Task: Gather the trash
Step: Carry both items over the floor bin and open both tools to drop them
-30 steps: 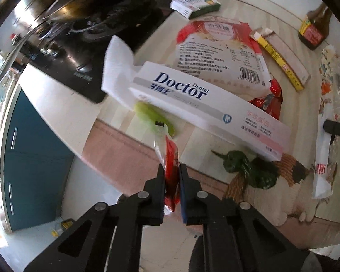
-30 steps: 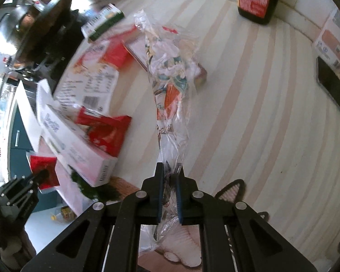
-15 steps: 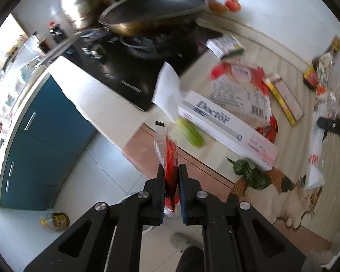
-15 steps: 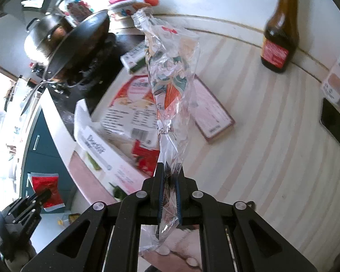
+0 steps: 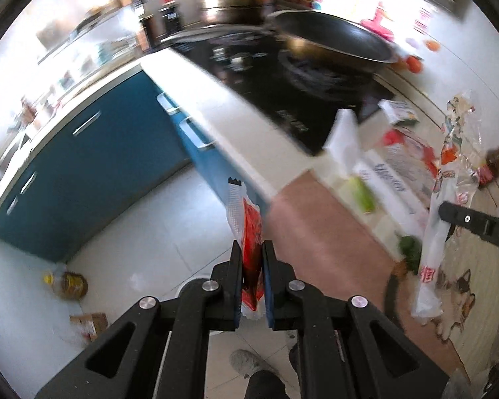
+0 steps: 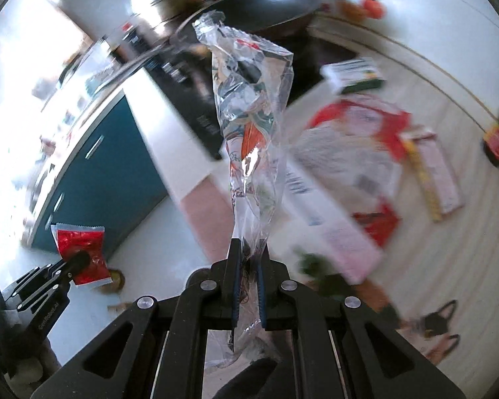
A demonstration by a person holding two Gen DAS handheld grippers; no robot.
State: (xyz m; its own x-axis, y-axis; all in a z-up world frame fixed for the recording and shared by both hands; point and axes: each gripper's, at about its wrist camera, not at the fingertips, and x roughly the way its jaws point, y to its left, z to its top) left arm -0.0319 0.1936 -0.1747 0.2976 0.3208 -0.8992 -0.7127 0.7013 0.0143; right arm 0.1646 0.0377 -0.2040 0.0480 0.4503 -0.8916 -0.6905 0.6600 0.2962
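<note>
Both grippers angle steeply down: left gripper (image 5: 252, 259) pinches one red sachet (image 5: 249, 232), right gripper (image 6: 248, 266) clamps one clear wrapper (image 6: 249, 126).

So there's a small red sauce packet (image 5: 249, 232) with a clear serrated top, pinched upright, off the counter. The long crinkly clear plastic wrapper (image 6: 249, 126), printed, is also pinched at its lower end, sticking up.

We count two grippers (image 5: 252, 256) (image 6: 248, 259), one red sachet (image 5: 251, 232), one clear wrapper (image 6: 249, 126), one wok (image 5: 332, 46), one long white box (image 5: 389, 186), one brown bottle (image 5: 497, 163).
</note>
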